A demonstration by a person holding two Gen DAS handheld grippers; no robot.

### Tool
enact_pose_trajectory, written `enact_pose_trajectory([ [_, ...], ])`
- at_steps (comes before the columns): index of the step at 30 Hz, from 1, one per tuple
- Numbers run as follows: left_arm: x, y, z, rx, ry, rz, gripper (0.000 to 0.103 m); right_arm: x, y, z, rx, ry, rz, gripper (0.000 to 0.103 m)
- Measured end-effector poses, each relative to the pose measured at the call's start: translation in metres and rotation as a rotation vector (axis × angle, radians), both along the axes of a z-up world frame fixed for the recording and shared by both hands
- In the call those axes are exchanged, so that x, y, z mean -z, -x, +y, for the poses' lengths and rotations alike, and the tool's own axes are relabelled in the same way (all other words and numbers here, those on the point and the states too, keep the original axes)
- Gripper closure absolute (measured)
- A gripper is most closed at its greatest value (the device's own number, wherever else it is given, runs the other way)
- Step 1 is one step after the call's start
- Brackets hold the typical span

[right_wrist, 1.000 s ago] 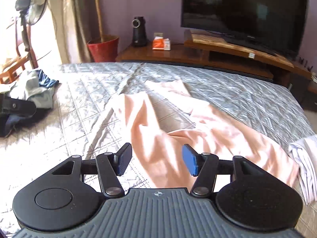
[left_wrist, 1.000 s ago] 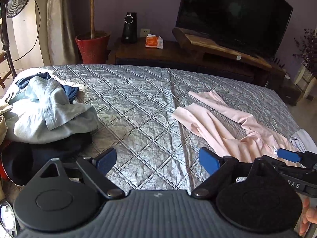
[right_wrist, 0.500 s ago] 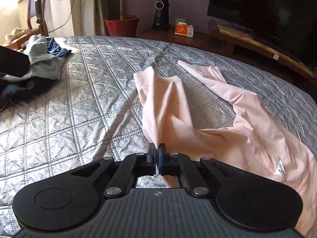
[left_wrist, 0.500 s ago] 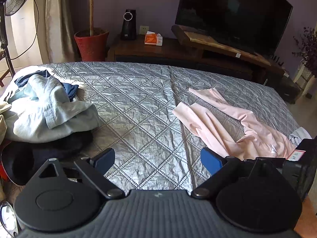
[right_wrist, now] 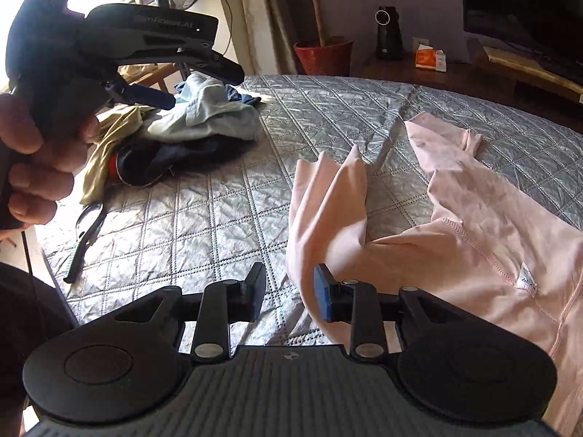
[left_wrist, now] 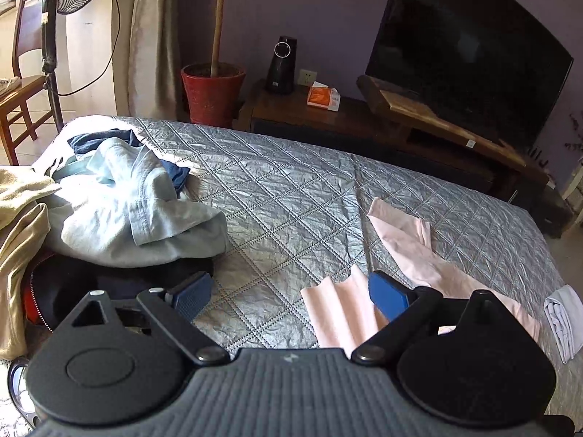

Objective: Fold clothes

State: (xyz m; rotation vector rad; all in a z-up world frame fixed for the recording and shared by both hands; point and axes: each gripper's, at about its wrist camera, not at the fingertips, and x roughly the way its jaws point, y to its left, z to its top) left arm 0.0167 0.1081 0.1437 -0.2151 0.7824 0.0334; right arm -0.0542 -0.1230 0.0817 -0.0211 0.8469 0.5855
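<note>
Pink garment (right_wrist: 473,240): one; two claws, left claw (left_wrist: 291,291), right claw (right_wrist: 289,291), both agape.

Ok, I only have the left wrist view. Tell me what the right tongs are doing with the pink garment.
Observer: The right tongs are open. A raised fold of the pink garment stands between the pads, unclamped.
Operator: Check it for a label.
Observer: A small white label shows beside a seam, on the part lying flat to the right of those tongs.
Operator: Now tell me how my own tongs are held.
Observer: A hand grips the handle of the left tongs, holding them raised near the pile of clothes.
</note>
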Motion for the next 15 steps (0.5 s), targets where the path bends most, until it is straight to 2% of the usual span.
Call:
enact_pose_trajectory([
  [5,0.005,-0.002,0.000,0.002,0.010,0.025,0.011,0.026,-0.041,0.027,0.058,0.053,0.050,0.068],
  [11,0.005,-0.001,-0.006,0.028,-0.002,0.021,0.011,0.045,-0.072,0.029,0.199,-0.124,0.155,0.068],
  [12,0.005,-0.001,-0.006,0.032,-0.004,0.020,0.011,0.046,-0.074,0.035,0.184,-0.122,0.157,0.079],
  [13,0.005,-0.001,-0.007,0.036,-0.006,0.019,0.011,0.047,-0.076,0.041,0.168,-0.118,0.157,0.101],
  [15,0.005,0.000,-0.009,0.045,-0.009,0.018,0.011,0.039,-0.066,0.063,0.069,-0.062,0.096,0.100],
])
